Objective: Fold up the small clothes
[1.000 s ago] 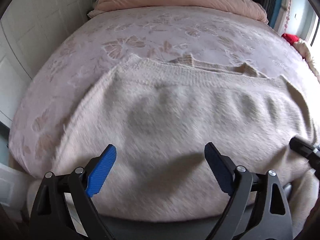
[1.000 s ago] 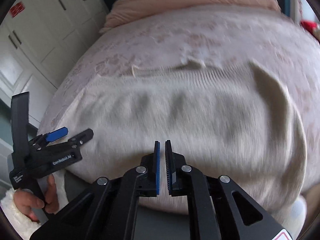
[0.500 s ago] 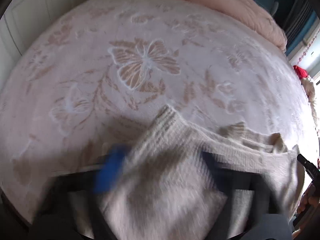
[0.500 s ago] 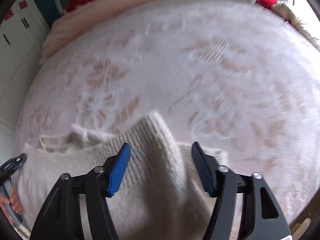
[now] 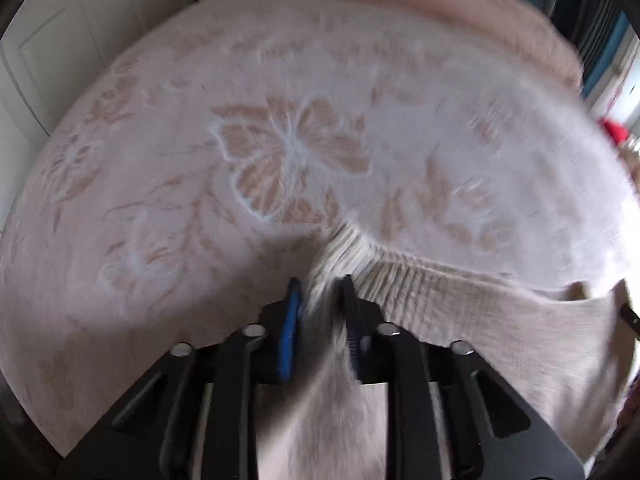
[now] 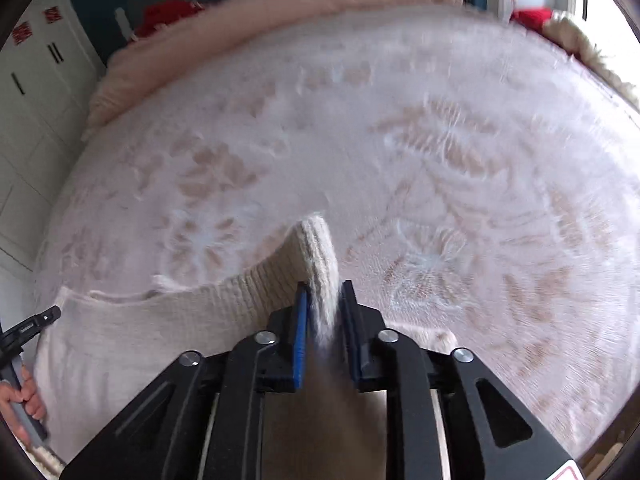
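A cream knit sweater [image 5: 460,304] lies on a pink bedspread with butterfly patterns [image 5: 288,152]. My left gripper [image 5: 320,292] is shut on the sweater's left ribbed corner, which bunches between the blue pads. My right gripper [image 6: 324,296] is shut on the sweater's [image 6: 160,328] right ribbed corner, whose tip sticks up past the fingers. The ribbed edge runs stretched between the two grippers. The left gripper's tip shows at the left edge of the right wrist view [image 6: 28,328].
A pink rolled duvet [image 6: 280,12] lies along the far end of the bed. White cupboard doors [image 6: 28,80] stand to the left. Red items [image 6: 168,16] sit behind the duvet. The bedspread [image 6: 460,160] extends far ahead of both grippers.
Both grippers moved forward to the sweater's far ribbed corners and closed on them; half a second ago both were open around the fabric.
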